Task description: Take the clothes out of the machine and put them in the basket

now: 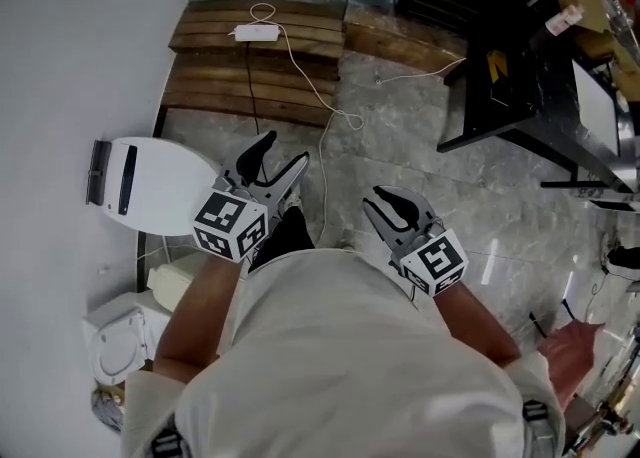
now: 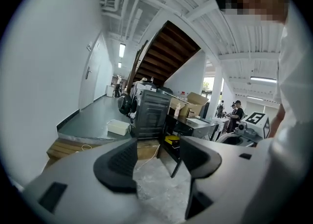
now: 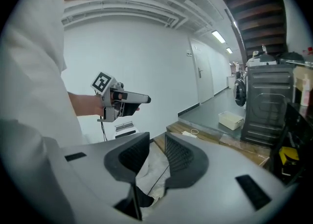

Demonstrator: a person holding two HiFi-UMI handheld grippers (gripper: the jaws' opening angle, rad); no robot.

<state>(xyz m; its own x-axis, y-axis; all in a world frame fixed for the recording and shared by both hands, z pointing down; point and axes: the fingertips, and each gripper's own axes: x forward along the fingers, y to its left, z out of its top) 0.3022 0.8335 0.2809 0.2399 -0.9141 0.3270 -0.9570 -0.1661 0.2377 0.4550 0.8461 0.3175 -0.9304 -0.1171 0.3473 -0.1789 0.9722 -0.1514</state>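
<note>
Well, with no clothes in view, the left gripper (image 1: pixel 287 149) gaping empty and the right gripper (image 1: pixel 378 198) nearly closed on nothing, it is best to face the machine (image 2: pixel 124 104) (likely that round-doored one, mid-frame, well off) before reaching.

**A:** Left gripper (image 2: pixel 157 145) status?

**B:** Jaws apart, nothing between them. Through the gap there's only marbled floor (image 2: pixel 163 192) and a thin cable (image 2: pixel 149 159) lying on it.

**A:** Ahead of the tongs?

**B:** Dark ribbed cabinet (image 2: pixel 151 113) dead ahead, well apart from the tips. White tray (image 2: pixel 118 126) on the floor left of it. Wooden planks (image 2: pixel 66 147) out past the left jaw. Something yellow (image 2: pixel 172 140) just over the right jaw's tip.

**A:** Right side?

**B:** White sleeve (image 2: pixel 293 135) fills that edge, with a marker cube (image 2: pixel 257 119) beside it. Staircase underside (image 2: pixel 168 52) high above.
</note>
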